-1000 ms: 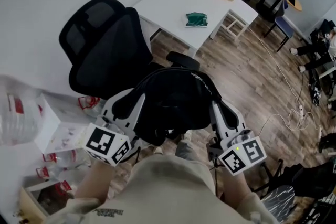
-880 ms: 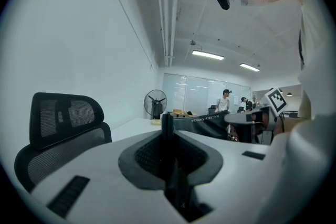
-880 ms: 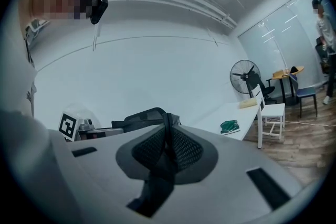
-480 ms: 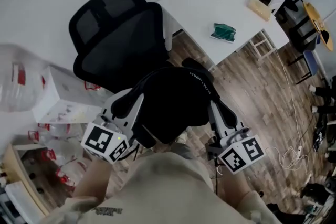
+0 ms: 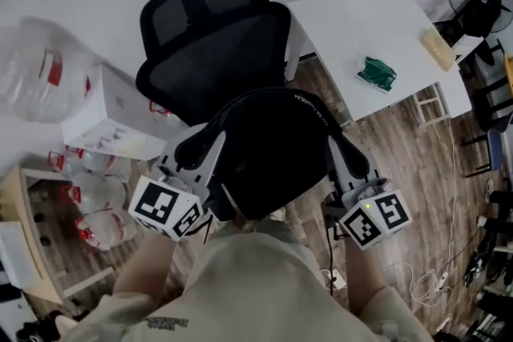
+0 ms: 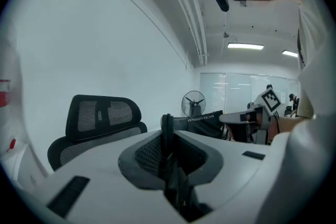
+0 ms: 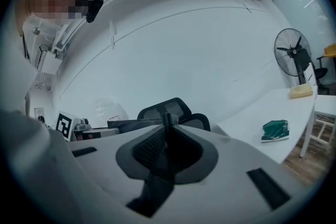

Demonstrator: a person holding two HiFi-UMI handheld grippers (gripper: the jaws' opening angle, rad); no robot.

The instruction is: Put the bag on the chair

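Note:
A black bag (image 5: pixel 272 148) hangs between my two grippers, just in front of the black mesh office chair (image 5: pixel 212 36) and covering its seat in the head view. On the bag's left side, my left gripper (image 5: pixel 207 150) is shut on a thin black edge of the bag (image 6: pixel 167 131). My right gripper (image 5: pixel 341 160) is shut on the opposite edge (image 7: pixel 168 128). The chair's headrest and back (image 6: pixel 100 118) rise beyond the left jaws. In the right gripper view the chair (image 7: pixel 170 108) shows just past the jaws.
A white table (image 5: pixel 377 28) stands right of the chair, with a green object (image 5: pixel 377 74) and a tan block (image 5: pixel 439 50) on it. A fan (image 5: pixel 481 0) is at the far right. Water bottles (image 5: pixel 32 76) and a white box (image 5: pixel 112 120) sit left. Cables lie on the wood floor (image 5: pixel 417 172).
Both grippers have carried the bag toward the chair, which now lies centred behind it. The table and fan have slid to the right of the head view.

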